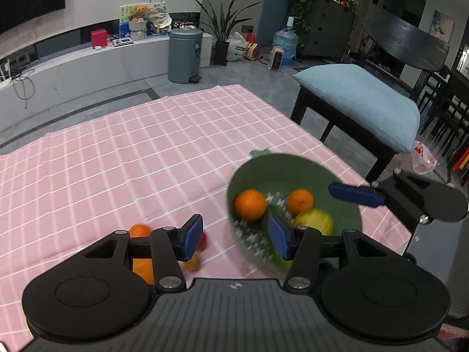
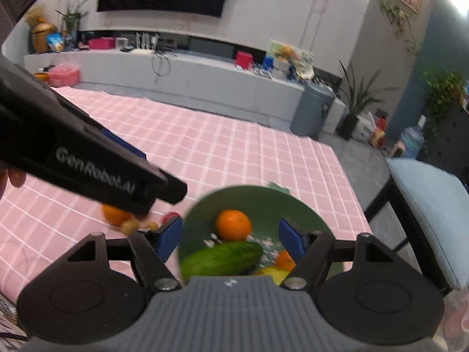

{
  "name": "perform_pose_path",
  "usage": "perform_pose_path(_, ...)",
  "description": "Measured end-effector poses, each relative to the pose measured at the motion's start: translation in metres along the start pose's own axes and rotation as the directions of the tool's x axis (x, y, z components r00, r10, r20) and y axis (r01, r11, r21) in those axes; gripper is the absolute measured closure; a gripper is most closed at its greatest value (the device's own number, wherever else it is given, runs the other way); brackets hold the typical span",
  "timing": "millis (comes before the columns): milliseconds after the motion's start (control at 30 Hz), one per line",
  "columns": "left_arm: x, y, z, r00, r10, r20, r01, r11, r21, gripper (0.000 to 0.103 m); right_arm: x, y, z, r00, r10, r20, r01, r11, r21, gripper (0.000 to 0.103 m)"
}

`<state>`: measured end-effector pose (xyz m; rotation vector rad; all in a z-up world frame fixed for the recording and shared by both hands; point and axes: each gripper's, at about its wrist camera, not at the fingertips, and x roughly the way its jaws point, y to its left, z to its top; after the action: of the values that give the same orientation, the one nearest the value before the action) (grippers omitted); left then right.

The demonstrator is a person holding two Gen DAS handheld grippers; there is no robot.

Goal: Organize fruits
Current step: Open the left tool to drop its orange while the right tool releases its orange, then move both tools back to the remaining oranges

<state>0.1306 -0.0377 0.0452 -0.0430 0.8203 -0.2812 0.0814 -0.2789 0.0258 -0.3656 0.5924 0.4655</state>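
Right gripper [image 2: 230, 239]: black frame, blue flat pads, jaws spread wide and empty, poised above a round green plastic bowl [image 2: 263, 202]. Contained in the bowl, near the table's right edge: a long green cucumber [image 2: 222, 259], its long axis lying crosswise; two round oranges [image 1: 249, 204]; a yellow lemon [image 1: 315, 220]. Left gripper [image 1: 236, 236]: jaws likewise parted, nothing held. Left of the bowl, on pink checked cloth [image 1: 117, 161]: another orange [image 2: 112, 214], a small red fruit [image 2: 171, 216], blurred.

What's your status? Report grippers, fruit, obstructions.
Left gripper open, empty. Right gripper open above green bowl. Two oranges, lemon inside; more fruit on cloth. Nothing blocking.
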Motion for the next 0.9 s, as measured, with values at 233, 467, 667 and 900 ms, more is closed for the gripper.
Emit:
perform_pose_path(233,-0.018,0.028,-0.023,1.000,0.026,0.014,-0.026,0.999,-0.022,0.042,-0.007,0.037,0.001,0.997,0.064,0.033,-0.062,0.996,-0.056,0.034)
perform_pose_path(467,-0.023,0.058,-0.045,0.999,-0.008,0.043,0.010,1.000,-0.030,0.042,-0.003,0.067,0.002,0.992,0.123,0.035,-0.119,0.989,-0.088,0.036)
perform_pose_path(667,-0.014,0.091,-0.063,0.999,-0.035,0.040,0.039,0.994,-0.102,0.042,0.010,0.083,0.001,0.988,0.152,0.003,-0.150,0.976,-0.157,0.050)
perform_pose_path(900,0.006,0.121,-0.074,0.998,-0.061,-0.006,0.058,0.970,-0.236,0.042,0.038,0.099,-0.006,0.984,0.172,-0.055,-0.180,0.959,-0.219,0.057)
